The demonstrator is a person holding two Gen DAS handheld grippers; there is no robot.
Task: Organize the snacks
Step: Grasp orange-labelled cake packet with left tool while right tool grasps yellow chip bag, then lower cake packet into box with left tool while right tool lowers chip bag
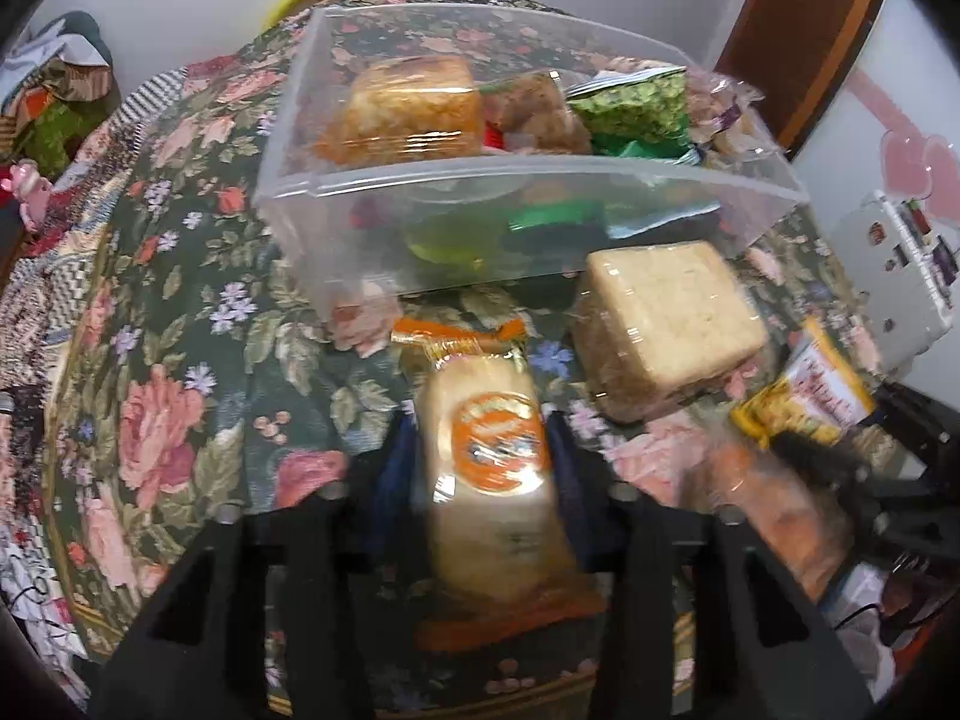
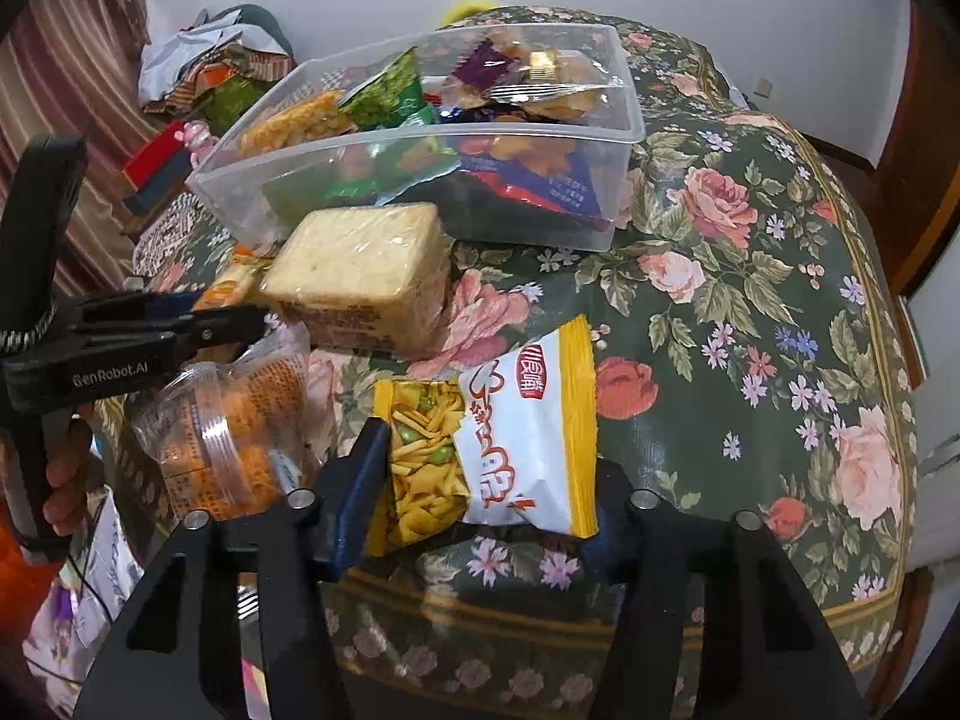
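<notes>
My left gripper [image 1: 480, 444] is shut on an orange-and-white snack packet [image 1: 492, 468], holding it above the floral tablecloth just in front of the clear plastic bin [image 1: 528, 180]. The bin holds several snacks, among them a wrapped cracker block [image 1: 408, 108] and a green packet [image 1: 630, 102]. My right gripper [image 2: 486, 468] is shut on a yellow-and-white snack bag [image 2: 498, 444] near the table's front edge. A wrapped cracker block [image 2: 360, 276] lies on the cloth between the bin [image 2: 420, 138] and the grippers. The left gripper [image 2: 240, 318] also shows in the right wrist view.
A clear tub of orange snacks [image 2: 234, 438] stands at the table's left front edge. The round table has a floral cloth [image 2: 750, 300]. Clutter of bags and boxes [image 2: 204, 78] lies beyond the table at back left. A white device [image 1: 900, 276] sits to the right.
</notes>
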